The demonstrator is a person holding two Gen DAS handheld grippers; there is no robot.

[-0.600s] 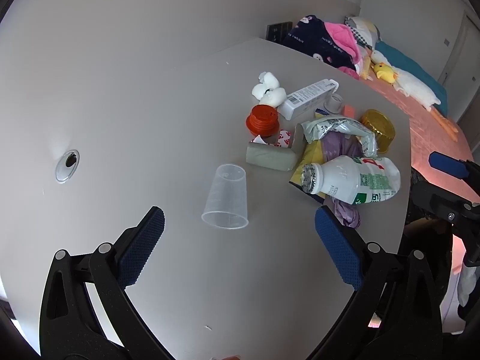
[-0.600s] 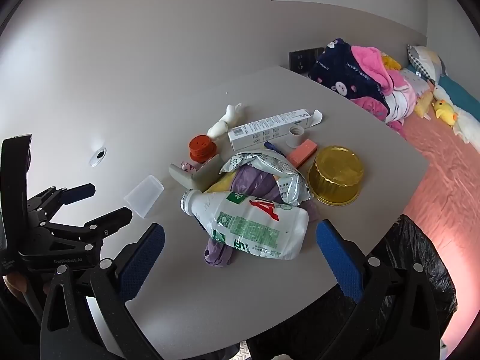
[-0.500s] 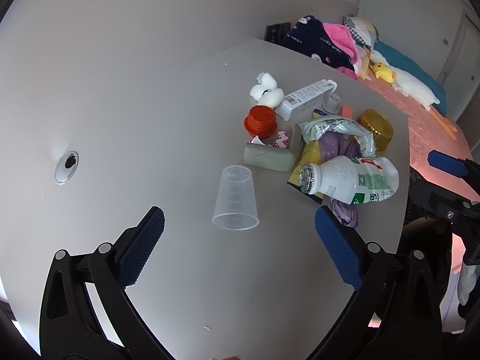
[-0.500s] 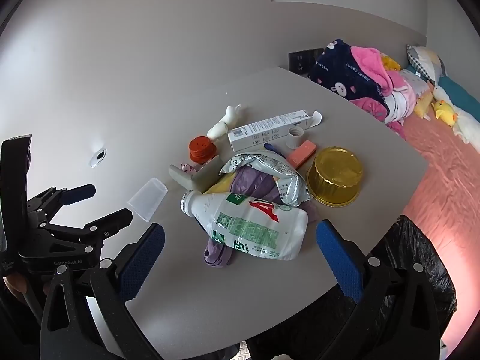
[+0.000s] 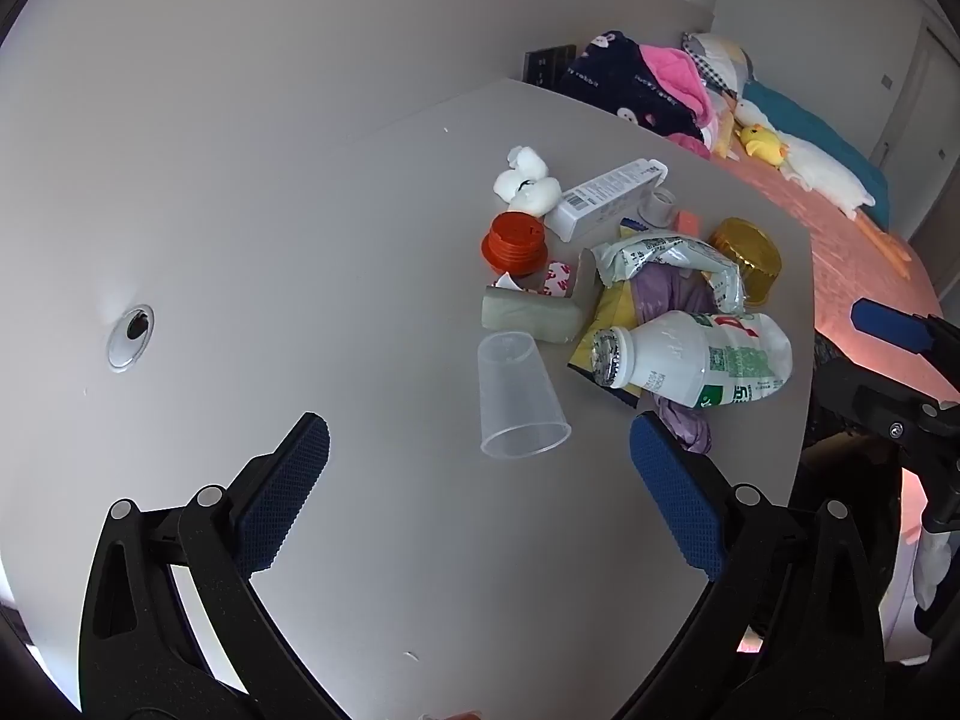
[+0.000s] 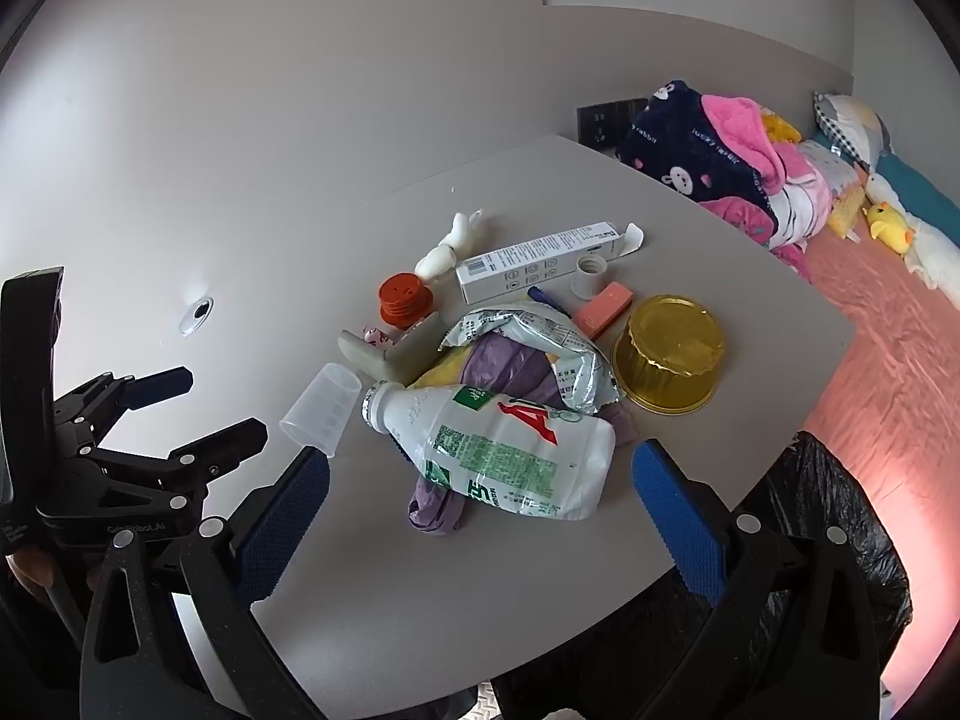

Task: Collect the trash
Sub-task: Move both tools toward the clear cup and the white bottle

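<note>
From the left wrist view, my left tool (image 5: 474,474) stands wide open and empty above the table (image 5: 300,252). The clear plastic cup (image 5: 519,396) lies on its side just ahead, at about twelve o'clock and a touch toward one, its open mouth turned to me and its long axis running away toward the trash heap. The white bottle (image 5: 690,360) lies at two o'clock, cap end pointing to nine, and the orange lid (image 5: 514,242) sits beyond at twelve. From the right wrist view, my right tool (image 6: 480,498) is also spread fully and grips nothing; the bottle (image 6: 504,450) lies right between its pads at twelve o'clock, long axis crosswise from ten to four. The cup (image 6: 321,402) is out at ten o'clock, nearer the left tool (image 6: 198,414). The black trash bag (image 6: 840,516) hangs off the table edge at four o'clock. I judge left takes the cup, right the bottle.
</note>
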